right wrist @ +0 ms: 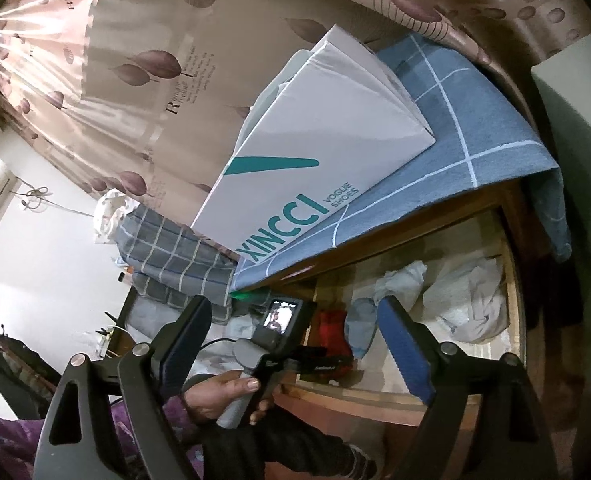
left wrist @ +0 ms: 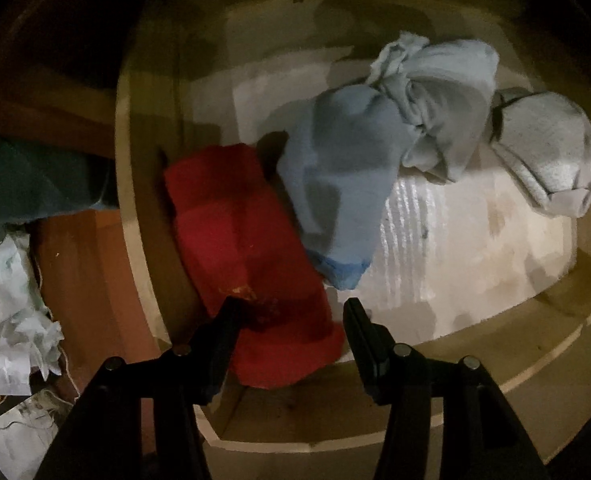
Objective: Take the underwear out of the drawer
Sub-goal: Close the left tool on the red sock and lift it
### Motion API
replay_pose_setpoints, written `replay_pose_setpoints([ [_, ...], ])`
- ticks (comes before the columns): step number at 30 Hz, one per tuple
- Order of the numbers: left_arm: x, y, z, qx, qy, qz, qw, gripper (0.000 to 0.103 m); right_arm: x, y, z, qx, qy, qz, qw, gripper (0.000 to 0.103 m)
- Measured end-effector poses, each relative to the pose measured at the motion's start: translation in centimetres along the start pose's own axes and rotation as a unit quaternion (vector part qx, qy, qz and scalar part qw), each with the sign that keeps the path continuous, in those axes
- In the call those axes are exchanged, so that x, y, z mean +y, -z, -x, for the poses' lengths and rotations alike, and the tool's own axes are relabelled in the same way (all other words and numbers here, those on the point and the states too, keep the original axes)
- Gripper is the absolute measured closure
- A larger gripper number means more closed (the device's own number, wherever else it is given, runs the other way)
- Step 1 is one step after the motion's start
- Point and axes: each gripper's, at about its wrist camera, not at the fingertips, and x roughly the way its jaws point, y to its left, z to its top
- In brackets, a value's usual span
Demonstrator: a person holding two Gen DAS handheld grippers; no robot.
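I look straight down into an open wooden drawer [left wrist: 147, 200]. A folded red garment [left wrist: 247, 248] lies along its left wall. My left gripper [left wrist: 291, 316] is open and straddles the garment's near end. One fingertip [left wrist: 229, 312] overlaps the cloth's edge and the other stands just beside it. A blue garment [left wrist: 335, 184], a knotted pale blue one [left wrist: 435, 92] and a grey one [left wrist: 543, 152] lie further in. My right gripper [right wrist: 295, 332] hangs open and empty outside the drawer's front [right wrist: 375, 396]. Beyond it a hand [right wrist: 223, 392] holds the left gripper over the red garment [right wrist: 331, 332].
White lining paper [left wrist: 475, 232] covers the drawer floor. Crumpled pale cloth or paper [left wrist: 11, 312] lies left of the drawer. A white shoe box [right wrist: 315, 152] sits on a blue checked cloth [right wrist: 475, 120] on the cabinet top. A leaf-print curtain [right wrist: 135, 60] hangs behind.
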Motion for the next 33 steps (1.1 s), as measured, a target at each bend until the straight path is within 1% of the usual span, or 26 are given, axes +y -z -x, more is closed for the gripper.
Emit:
replay_pose_setpoints([
  [2,-0.1,-0.2,-0.2,0.004,0.002,0.002,1.0000,0.046,0.0,0.0,0.0,0.000,-0.001,0.000,1.000,0.019],
  [6,0.4,-0.9,-0.3,0.010,0.014,0.021,0.9996,0.045,-0.1,0.0,-0.1,0.001,-0.003,-0.006,1.000,0.018],
  [10,-0.2,-1.5,-0.8,0.018,-0.003,0.007,0.9998,0.046,-0.4,0.0,-0.2,0.002,-0.001,-0.010,1.000,0.018],
  [11,-0.5,-1.5,-0.7,0.016,-0.008,-0.001,0.9998,0.049,-0.4,0.0,-0.2,0.002,-0.001,-0.011,1.000,0.018],
  [12,-0.7,-1.5,-0.6,0.009,-0.016,-0.007,0.9998,0.059,-0.5,0.1,-0.1,0.002,-0.001,-0.013,1.000,0.018],
  [13,-1.0,-1.3,-0.3,0.000,-0.022,-0.012,0.9997,0.063,-0.6,0.1,-0.1,0.002,-0.001,-0.016,1.000,0.018],
  [15,-1.6,-0.9,0.1,-0.014,-0.008,-0.014,0.9998,0.067,-0.8,0.0,0.0,0.000,-0.002,-0.020,1.000,0.018],
  [18,-3.1,0.5,1.0,-0.035,0.031,-0.025,0.9986,0.072,-1.0,-0.1,0.1,-0.003,-0.002,-0.029,1.000,0.018],
  [19,-3.7,1.1,1.5,-0.043,0.059,-0.036,0.9967,0.074,-1.2,-0.1,0.2,-0.006,-0.003,-0.035,0.999,0.017],
  [21,-4.8,1.8,2.4,-0.060,0.087,-0.054,0.9929,0.074,-1.5,-0.2,0.4,-0.011,-0.006,-0.042,0.999,0.016],
  [23,-5.6,2.0,2.9,-0.073,0.101,-0.063,0.9902,0.075,-1.8,-0.2,0.7,-0.017,-0.008,-0.050,0.999,0.015],
  [25,-5.2,1.9,2.9,-0.073,0.110,-0.048,0.9901,0.074,-2.1,-0.3,0.9,-0.020,-0.014,-0.058,0.998,0.014],
  [27,-4.1,1.5,2.6,-0.062,0.122,-0.026,0.9902,0.074,-2.3,-0.4,1.1,-0.023,-0.018,-0.066,0.997,0.014],
  [28,-3.7,1.3,2.5,-0.056,0.126,-0.018,0.9903,0.070,-2.4,-0.4,1.1,-0.023,-0.020,-0.068,0.997,0.013],
  [30,-3.2,0.9,2.3,-0.049,0.123,-0.010,0.9911,0.069,-2.5,-0.4,1.0,-0.023,-0.023,-0.070,0.997,0.011],
  [32,-3.2,0.5,2.4,-0.051,0.100,-0.011,0.9936,0.067,-2.4,-0.4,0.9,-0.020,-0.024,-0.071,0.997,0.011],
  [33,-3.3,0.4,2.4,-0.052,0.084,-0.013,0.9950,0.063,-2.4,-0.4,0.9,-0.019,-0.024,-0.070,0.997,0.011],
])
